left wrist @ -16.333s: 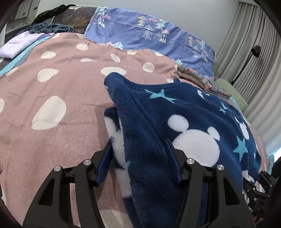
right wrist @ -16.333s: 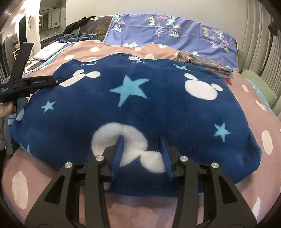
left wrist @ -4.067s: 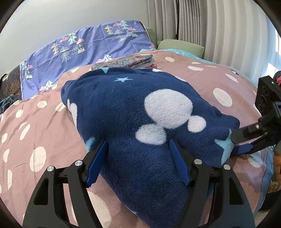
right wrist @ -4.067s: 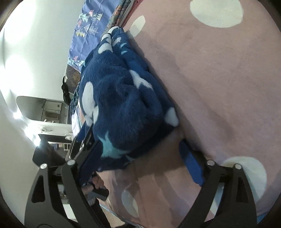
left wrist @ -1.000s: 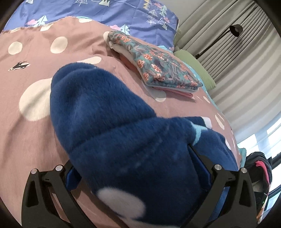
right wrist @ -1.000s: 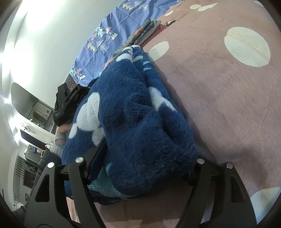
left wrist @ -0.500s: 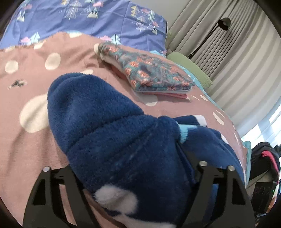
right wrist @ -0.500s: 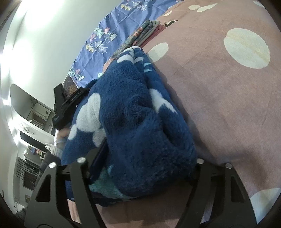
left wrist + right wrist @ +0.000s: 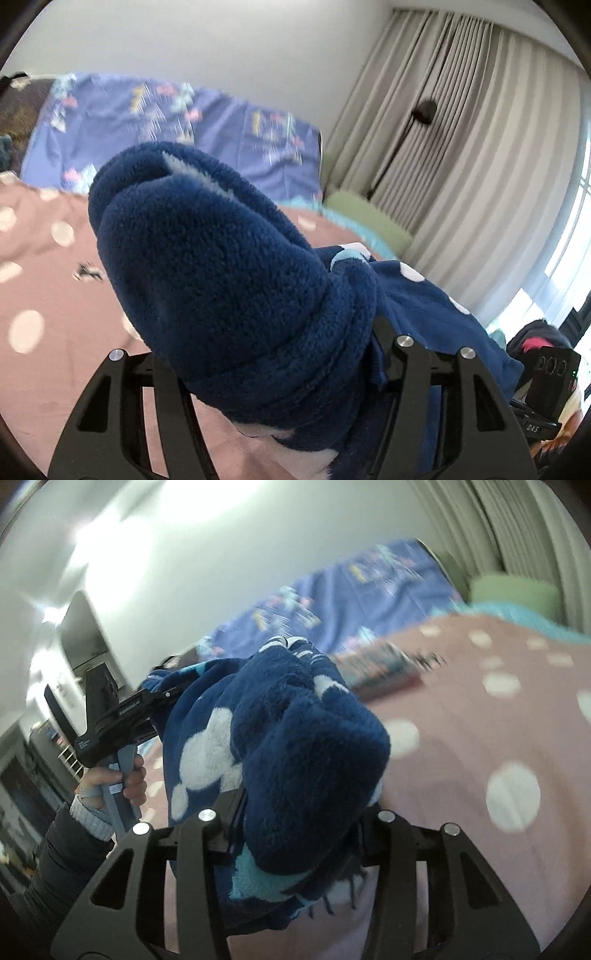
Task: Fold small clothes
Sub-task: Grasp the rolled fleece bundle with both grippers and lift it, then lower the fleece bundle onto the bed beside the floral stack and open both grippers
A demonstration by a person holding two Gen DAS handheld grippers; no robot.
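Fleece bundle [image 9: 229,280] now up off the pink dotted bedspread [image 9: 48,288]; a sec ago it lay flat on it. Both grippers' jaws have just been closing: left gripper [image 9: 273,354] and right gripper [image 9: 299,812] each squeeze a thick end of it. Fleece blocks most of both views. Folded floral pile [image 9: 384,668] sits behind, by the purple pillow [image 9: 122,122]; lamp [image 9: 424,110] & curtains [image 9: 480,155] to the right.

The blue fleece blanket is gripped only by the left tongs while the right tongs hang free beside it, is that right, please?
Not quite: both grip it. The right wrist view shows the right tongs closed on a thick bundle of the blue fleece blanket, just as the left tongs are. Both have just been closing on it.
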